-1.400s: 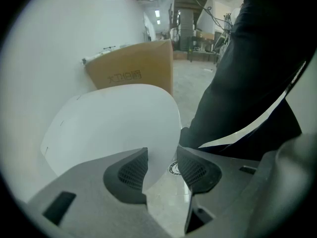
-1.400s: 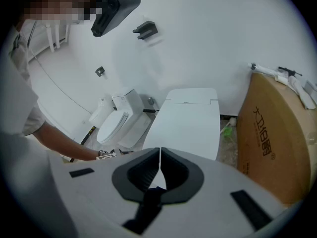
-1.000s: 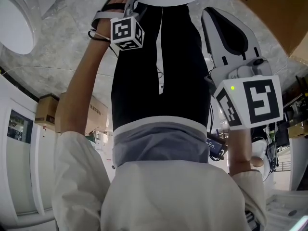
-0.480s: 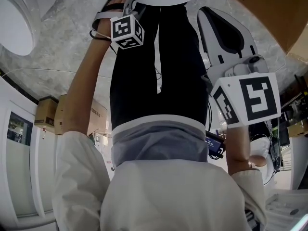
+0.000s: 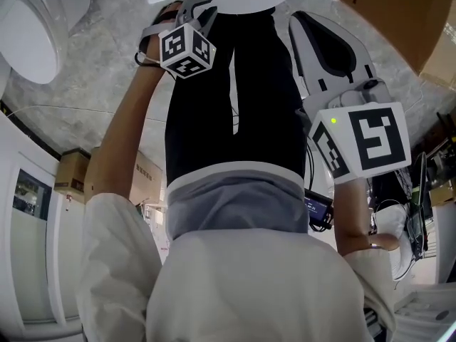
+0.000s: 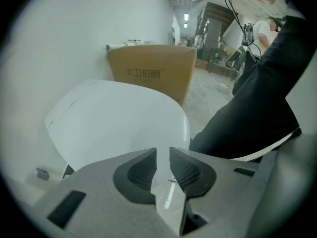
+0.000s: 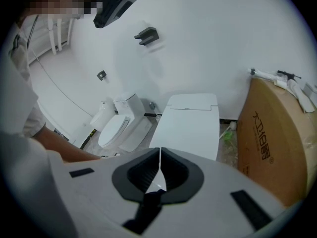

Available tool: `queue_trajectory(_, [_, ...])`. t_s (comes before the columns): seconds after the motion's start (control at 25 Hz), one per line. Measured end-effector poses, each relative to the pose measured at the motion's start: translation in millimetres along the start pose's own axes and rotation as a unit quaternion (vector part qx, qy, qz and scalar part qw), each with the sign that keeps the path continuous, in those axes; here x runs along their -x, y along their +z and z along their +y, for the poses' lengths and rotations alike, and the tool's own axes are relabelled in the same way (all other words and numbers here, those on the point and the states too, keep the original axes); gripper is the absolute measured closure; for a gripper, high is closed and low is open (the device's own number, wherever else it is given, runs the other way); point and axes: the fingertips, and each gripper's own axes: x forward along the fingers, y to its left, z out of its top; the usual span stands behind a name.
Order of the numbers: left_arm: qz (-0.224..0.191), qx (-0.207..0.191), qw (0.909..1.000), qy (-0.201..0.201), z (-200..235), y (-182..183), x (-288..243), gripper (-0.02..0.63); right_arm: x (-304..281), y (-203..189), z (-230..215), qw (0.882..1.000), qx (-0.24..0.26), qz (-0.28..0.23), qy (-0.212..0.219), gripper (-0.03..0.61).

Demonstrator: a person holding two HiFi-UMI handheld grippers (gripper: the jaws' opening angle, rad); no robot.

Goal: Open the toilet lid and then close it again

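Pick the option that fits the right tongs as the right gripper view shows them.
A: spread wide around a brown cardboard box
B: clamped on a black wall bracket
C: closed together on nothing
C: the right tongs have their dark pads together with nothing between them, and only the white toilet lid shows beyond their tips.

Printed in brown on the cardboard box (image 6: 148, 76) beyond the left fingers (image 6: 141, 175), past the toilet lid (image 6: 119, 128): four Chinese characters, 大卫伯爵. Same four characters, stacked top to bottom, on the box face (image 7: 270, 143) to the right of the right fingers (image 7: 138, 175). Print on the small carton (image 5: 70, 177) in the head view too small to read.
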Motion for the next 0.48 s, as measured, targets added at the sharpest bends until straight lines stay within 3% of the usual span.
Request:
queue_trajectory(0.12, [-0.018,0.026,0.9993,0.016,16,13,17,0.537,6,14,4,1.000,0.010,-0.009,-0.002,0.566])
queue_trajectory(0.48, [-0.064,0.035,0.9930,0.093,57,53,101,0.537,41,44,20,0.999,0.022,-0.036,-0.016,0.566])
